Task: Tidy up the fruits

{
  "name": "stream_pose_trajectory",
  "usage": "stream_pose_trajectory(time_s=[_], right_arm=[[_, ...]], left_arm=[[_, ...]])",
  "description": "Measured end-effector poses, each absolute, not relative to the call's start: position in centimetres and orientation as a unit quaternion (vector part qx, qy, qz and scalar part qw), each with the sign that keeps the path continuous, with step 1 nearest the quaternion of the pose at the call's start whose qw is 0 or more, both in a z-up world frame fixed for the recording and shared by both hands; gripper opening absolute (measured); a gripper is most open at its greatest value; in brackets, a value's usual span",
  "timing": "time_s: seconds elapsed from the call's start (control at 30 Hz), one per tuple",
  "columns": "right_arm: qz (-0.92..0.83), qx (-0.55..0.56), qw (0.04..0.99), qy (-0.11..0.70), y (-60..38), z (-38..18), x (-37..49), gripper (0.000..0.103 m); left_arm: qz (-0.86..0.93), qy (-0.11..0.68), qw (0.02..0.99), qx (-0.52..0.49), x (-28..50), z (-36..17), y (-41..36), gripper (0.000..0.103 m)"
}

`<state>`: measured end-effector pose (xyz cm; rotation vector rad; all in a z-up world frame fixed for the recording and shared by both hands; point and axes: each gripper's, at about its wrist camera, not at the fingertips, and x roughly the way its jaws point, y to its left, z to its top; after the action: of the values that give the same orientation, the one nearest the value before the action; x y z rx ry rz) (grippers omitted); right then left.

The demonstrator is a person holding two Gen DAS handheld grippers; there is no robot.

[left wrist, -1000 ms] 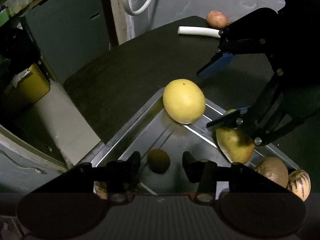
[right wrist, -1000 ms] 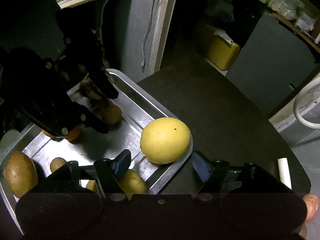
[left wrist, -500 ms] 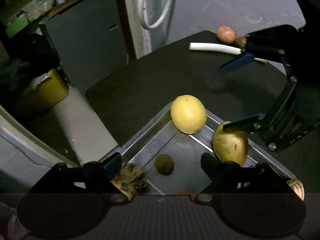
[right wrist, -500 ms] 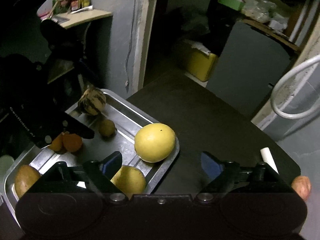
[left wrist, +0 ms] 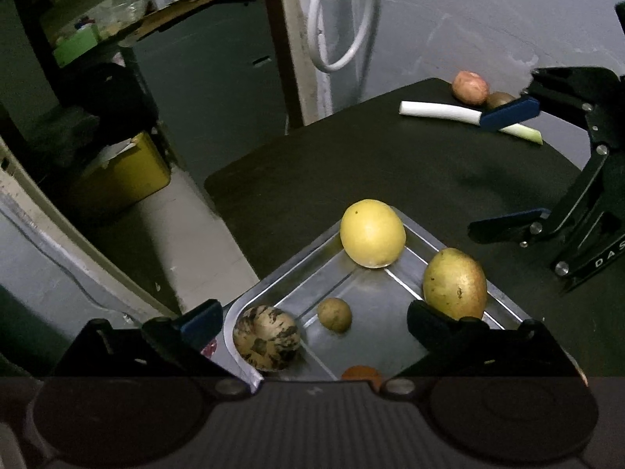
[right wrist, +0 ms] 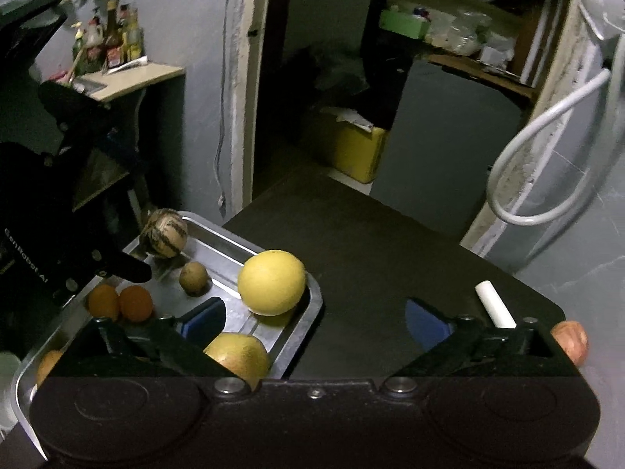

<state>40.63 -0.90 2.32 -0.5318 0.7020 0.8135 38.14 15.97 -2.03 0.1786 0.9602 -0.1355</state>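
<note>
**Both grippers wide and empty above the fruit tray**

We see the left gripper [left wrist: 312, 320] with its jaws spread apart; they have just been opening, and nothing is pinched between them. Below them, inside the metal tray [left wrist: 273, 281], lie a striped melon [left wrist: 266, 338] at the near left corner and a small brown fruit [left wrist: 334, 314] just beside it. A large yellow citrus [left wrist: 372, 233] sits in the tray's far corner, resting against the rim, and a yellow-green mango [left wrist: 455, 283] lies near it along the right rim. The top of an orange fruit [left wrist: 361, 373] peeks out at the near edge.

We see the right gripper [right wrist: 314, 318] likewise with jaws wide apart, just opened, holding nothing. Its left finger hangs over the tray, its right finger over the bare dark table [right wrist: 383, 242]. From this side two oranges [right wrist: 119, 303] sit side by side in the tray, well left of the citrus.

On the far part of the table, well apart from the tray, lie a white leek stalk [left wrist: 441, 111], a reddish fruit [left wrist: 470, 86] and a darker one [left wrist: 500, 98] touching it.
</note>
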Motion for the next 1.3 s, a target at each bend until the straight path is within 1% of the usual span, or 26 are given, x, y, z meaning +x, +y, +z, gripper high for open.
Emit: stream_pose_trajectory(time_s=[0.07,0.17,0.5,0.73,1.1,1.3], right_arm=[[0.378,-0.242,0.830,0.329,-1.4,2.5,40.5,0.099],[0.375,-0.231,0.836,0.327,-1.9,2.8,40.2,0.102],[0.372,-0.215,0.848,0.310,-3.2,3.4,38.4,0.102],[0.367,-0.199,0.855,0.308,-4.5,3.7,37.1,0.102],[0.364,-0.172,0.867,0.294,-6.8,4.4,34.6,0.102],[0.355,-0.142,0.876,0.292,-8.7,4.6,33.1,0.102]], left_arm=[[-0.058,0.460,0.882,0.080,37.9,-1.9,16.0,0.102],[-0.046,0.460,0.884,0.069,37.7,-1.7,16.1,0.102],[0.000,0.452,0.892,0.034,36.2,-1.2,15.7,0.102],[0.040,0.447,0.894,-0.011,34.5,-0.8,15.8,0.102],[0.093,0.426,0.897,-0.073,31.0,-0.4,14.6,0.102],[0.134,0.399,0.900,-0.113,28.0,0.1,13.6,0.102]])
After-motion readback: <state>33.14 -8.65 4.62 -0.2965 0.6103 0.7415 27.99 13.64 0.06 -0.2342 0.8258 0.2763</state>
